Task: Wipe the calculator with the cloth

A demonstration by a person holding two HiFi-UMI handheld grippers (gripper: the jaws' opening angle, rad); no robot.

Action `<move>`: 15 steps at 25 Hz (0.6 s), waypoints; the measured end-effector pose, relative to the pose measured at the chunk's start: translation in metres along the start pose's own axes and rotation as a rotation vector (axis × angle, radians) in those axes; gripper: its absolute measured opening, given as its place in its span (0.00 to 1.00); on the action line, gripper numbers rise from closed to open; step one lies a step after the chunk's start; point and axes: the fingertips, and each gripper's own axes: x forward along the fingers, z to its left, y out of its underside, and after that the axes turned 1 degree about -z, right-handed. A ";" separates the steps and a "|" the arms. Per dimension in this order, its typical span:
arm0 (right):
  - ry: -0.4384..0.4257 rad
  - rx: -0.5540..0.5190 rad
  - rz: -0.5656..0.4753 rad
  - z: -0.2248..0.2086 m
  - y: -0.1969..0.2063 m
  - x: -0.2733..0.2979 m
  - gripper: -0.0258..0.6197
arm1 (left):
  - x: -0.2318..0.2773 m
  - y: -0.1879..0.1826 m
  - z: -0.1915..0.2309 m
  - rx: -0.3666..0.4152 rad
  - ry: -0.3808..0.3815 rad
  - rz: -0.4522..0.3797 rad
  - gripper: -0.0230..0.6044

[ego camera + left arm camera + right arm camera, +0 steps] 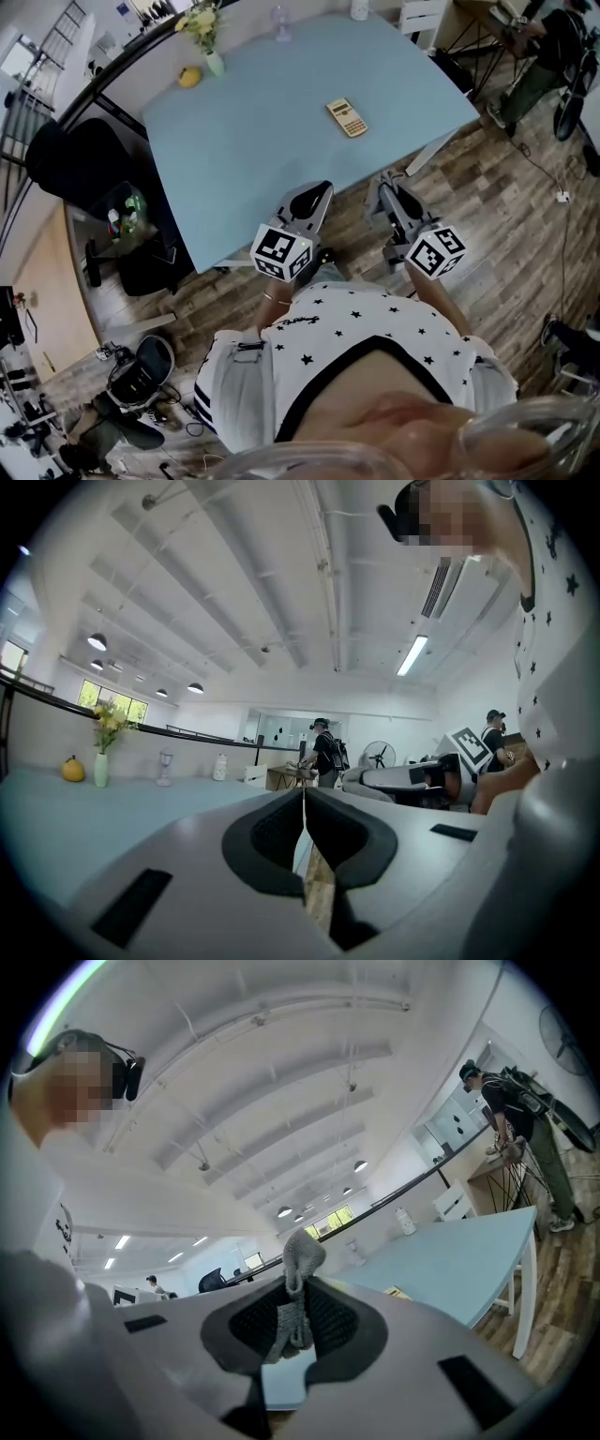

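Note:
The tan calculator (pixel 347 117) lies flat on the light blue table (pixel 253 141), right of its middle. Both grippers hang off the table's near edge, close to the person's body. My left gripper (pixel 316 190) is shut with nothing between its pads; in the left gripper view the left gripper (pixel 303 803) has its jaws pressed together. My right gripper (pixel 382 184) is shut on a small grey cloth (pixel 299 1258), which sticks up from between the pads (pixel 333 1321). A corner of the calculator (pixel 398 1293) shows over the right jaw. The cloth does not show in the head view.
On the table's far side stand a vase of flowers (pixel 208 37), a yellow fruit (pixel 190 77), a glass (pixel 279 23) and a white bottle (pixel 359 9). A black chair (pixel 84 159) sits at the left. A person (pixel 544 56) stands at the back right.

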 end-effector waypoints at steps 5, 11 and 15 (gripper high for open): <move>-0.014 -0.012 -0.010 -0.004 -0.006 0.028 0.12 | 0.011 -0.007 0.023 0.011 0.003 -0.005 0.09; -0.021 -0.005 -0.010 -0.006 -0.005 0.052 0.12 | 0.017 -0.008 0.046 0.018 0.002 0.005 0.09; -0.023 0.003 0.002 -0.011 -0.001 0.058 0.12 | 0.022 -0.002 0.051 0.012 -0.002 0.020 0.09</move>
